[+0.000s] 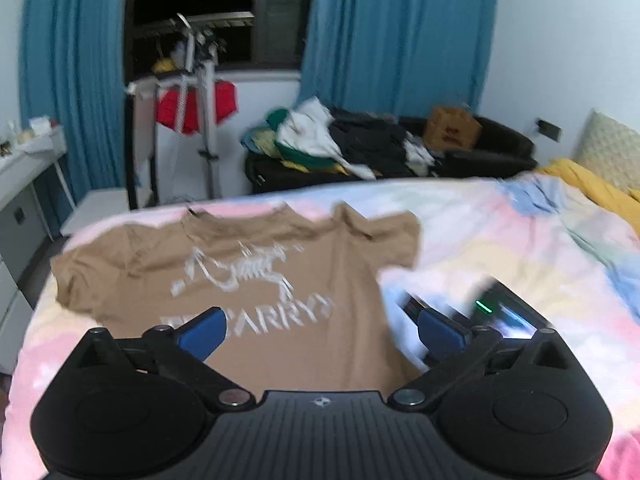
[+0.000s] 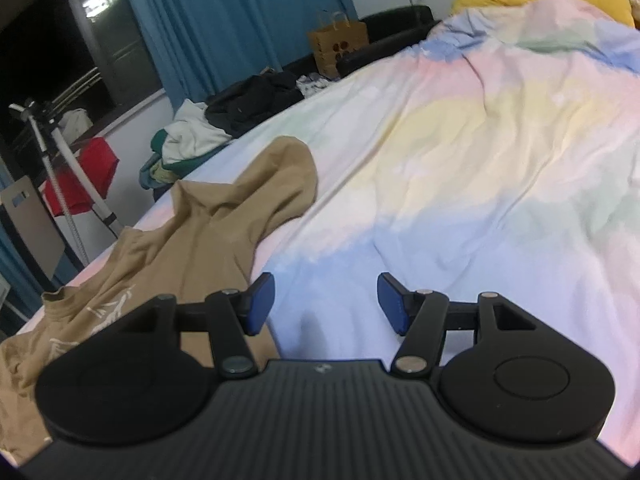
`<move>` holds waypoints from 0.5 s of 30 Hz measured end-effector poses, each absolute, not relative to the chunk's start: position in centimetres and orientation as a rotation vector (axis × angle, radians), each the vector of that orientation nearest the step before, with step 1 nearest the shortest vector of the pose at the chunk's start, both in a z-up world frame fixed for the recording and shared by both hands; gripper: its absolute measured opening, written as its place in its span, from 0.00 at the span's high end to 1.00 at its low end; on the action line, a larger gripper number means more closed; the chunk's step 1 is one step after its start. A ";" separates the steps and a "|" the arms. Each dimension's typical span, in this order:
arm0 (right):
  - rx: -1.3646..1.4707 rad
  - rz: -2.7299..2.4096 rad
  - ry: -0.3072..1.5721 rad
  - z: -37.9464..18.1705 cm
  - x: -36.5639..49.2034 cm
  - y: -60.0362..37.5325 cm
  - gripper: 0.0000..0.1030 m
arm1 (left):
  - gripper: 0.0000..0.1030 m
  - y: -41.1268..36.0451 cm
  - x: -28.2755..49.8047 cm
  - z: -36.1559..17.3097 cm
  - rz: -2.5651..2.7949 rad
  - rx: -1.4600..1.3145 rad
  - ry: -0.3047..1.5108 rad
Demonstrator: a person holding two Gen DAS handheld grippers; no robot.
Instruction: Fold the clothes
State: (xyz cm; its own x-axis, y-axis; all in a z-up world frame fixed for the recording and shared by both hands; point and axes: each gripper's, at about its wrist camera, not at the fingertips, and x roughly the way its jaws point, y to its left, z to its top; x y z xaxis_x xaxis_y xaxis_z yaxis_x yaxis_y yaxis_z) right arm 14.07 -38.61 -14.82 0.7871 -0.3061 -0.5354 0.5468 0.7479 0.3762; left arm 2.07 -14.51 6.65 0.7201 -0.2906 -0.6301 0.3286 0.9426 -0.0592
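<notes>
**Shirt spread on the bed, both jaws empty — pick the first fold**

Your tan T-shirt (image 1: 256, 280) lies print-up on the pastel bedspread (image 1: 500, 240), filling the lower left of the left wrist view, collar toward the far edge of the bed. Your left hand-held gripper (image 1: 320, 332) hovers over its lower half with the jaws spread as wide as they go and nothing between the pads. Your right hand-held gripper (image 2: 322, 302) sits just beside the shirt's edge, jaws about half open and empty, over bare bedspread.

In the right wrist view the sleeve (image 2: 280, 176) in the middle of the frame is bunched and standing up — I'd flatten that first, or the fold will trap a ridge. Then take sleeve and side hem together, one pinch per hand, and carry them across toward the print's centre line. The left view is blurred, so settle the hand before closing, and catch only shirt fabric, not the bedspread beneath.
</notes>
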 end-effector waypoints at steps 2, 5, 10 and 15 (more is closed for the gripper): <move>0.556 -0.483 0.469 -14.9 14.1 -38.6 0.42 | 0.00 -14.6 1.0 7.3 -0.358 0.058 0.723; 0.576 -0.486 0.477 -15.1 14.3 -38.8 0.42 | 0.00 -14.7 -0.3 8.0 -0.383 0.053 0.762; 0.593 -0.487 0.482 -15.4 14.6 -38.9 0.42 | 0.00 -14.4 -0.7 8.6 -0.414 0.015 0.769; 0.601 -0.477 0.472 -15.2 14.5 -38.9 0.42 | 0.00 -14.6 -0.2 8.8 -0.436 -0.039 0.794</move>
State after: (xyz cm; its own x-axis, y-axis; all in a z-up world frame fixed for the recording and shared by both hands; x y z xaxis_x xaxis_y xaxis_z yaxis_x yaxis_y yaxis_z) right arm 14.51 -38.86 -15.16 0.7898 -0.2821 -0.5447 0.5473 0.7251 0.4181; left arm -0.16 -14.60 8.79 0.6171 -0.3929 -0.6818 0.3641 0.9107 -0.1952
